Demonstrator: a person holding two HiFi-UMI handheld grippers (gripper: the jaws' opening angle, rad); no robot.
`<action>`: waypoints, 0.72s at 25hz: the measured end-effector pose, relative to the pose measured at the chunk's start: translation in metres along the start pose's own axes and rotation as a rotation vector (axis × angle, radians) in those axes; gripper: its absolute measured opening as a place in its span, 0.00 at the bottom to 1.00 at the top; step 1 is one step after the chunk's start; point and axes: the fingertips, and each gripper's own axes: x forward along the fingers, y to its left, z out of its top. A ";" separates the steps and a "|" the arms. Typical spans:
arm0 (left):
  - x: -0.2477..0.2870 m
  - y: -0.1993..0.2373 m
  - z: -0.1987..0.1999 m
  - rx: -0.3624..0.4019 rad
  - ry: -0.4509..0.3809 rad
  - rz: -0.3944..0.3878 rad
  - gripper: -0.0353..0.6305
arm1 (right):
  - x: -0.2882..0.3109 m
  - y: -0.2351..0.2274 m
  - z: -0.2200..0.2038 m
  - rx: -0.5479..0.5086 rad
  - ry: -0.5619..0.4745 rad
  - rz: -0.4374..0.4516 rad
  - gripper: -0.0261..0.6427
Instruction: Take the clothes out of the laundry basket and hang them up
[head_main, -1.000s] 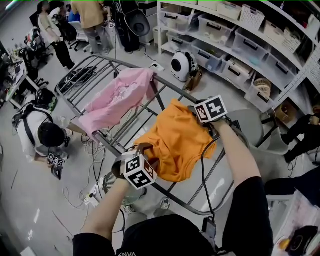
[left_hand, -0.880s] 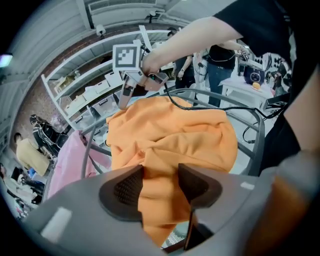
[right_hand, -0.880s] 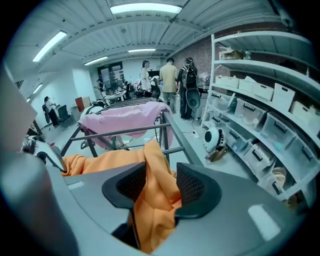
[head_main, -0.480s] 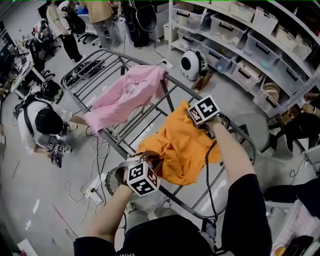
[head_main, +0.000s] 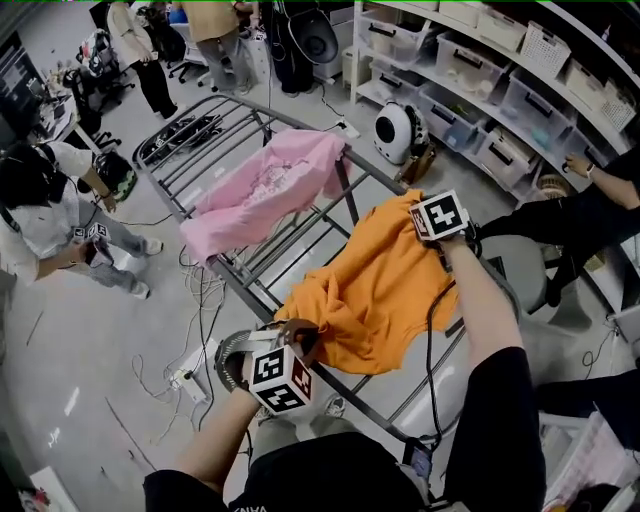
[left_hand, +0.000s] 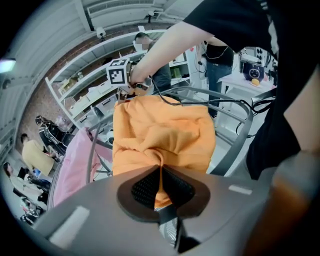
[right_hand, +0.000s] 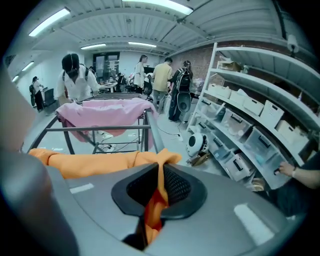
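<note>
Seen from the head camera, the orange shirt (head_main: 375, 290) hides the middle rails of the drying rack (head_main: 255, 290), whose near end at 6 o'clock vanishes behind the wearer's dark top (head_main: 330, 475). Marker cubes (head_main: 280, 380) mask the left gripper (head_main: 297, 335) at 7 o'clock and the right gripper (head_main: 418, 203) at 2 o'clock, their jaws just closing on cloth folds swallowed between the pads (left_hand: 142, 187). Shelf bins (head_main: 520, 100) at 1 o'clock run off the frame, labels unreadable.

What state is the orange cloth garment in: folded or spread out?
Spread out: the orange cloth garment drapes open, rumpled, across the grey metal drying rack's bars.
</note>
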 end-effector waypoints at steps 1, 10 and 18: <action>-0.002 -0.002 -0.003 0.000 0.011 -0.003 0.08 | 0.001 -0.006 -0.002 0.009 -0.002 -0.025 0.09; -0.012 -0.007 -0.015 -0.031 0.041 0.016 0.08 | -0.002 -0.024 -0.014 0.163 -0.027 -0.119 0.26; -0.031 0.009 -0.016 -0.011 -0.081 0.057 0.25 | -0.077 -0.023 -0.025 0.298 -0.145 -0.149 0.28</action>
